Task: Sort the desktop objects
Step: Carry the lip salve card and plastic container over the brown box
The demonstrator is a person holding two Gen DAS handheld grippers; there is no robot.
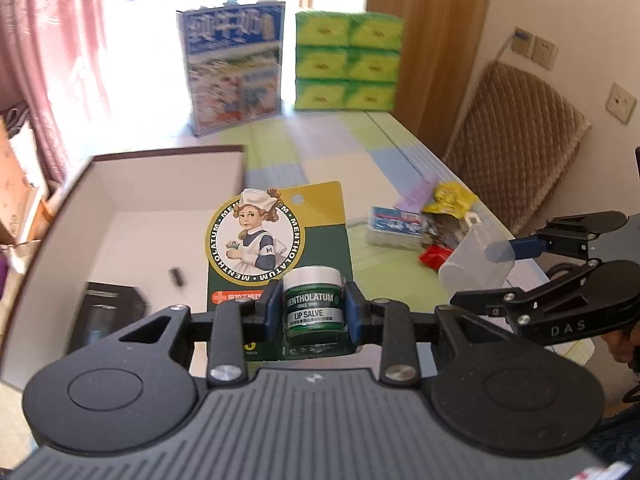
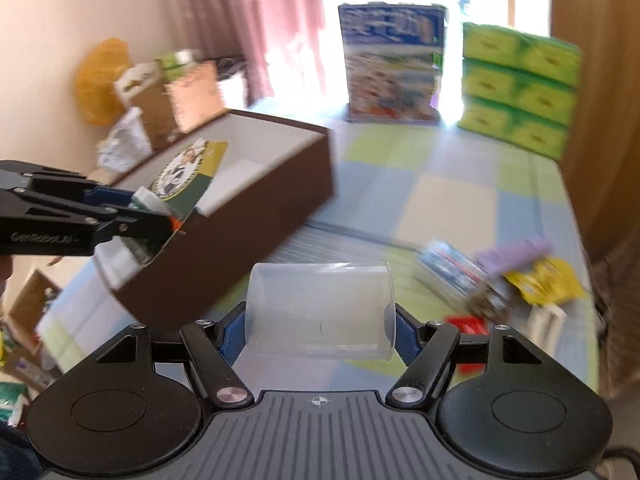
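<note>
The lip salve pack [image 1: 298, 280] is sitting pinched by its little jar between the left gripper [image 1: 312, 312] jaws, hovering at the near edge of the brown box [image 1: 132, 208]. Dropping it in looks like the step in hand; next the jaws need to part over the box floor. The right gripper [image 2: 318, 330] is clasping a clear plastic container [image 2: 320, 308] above the table's near edge. Only the left view is showing a black item [image 1: 106, 312] already in the box.
</note>
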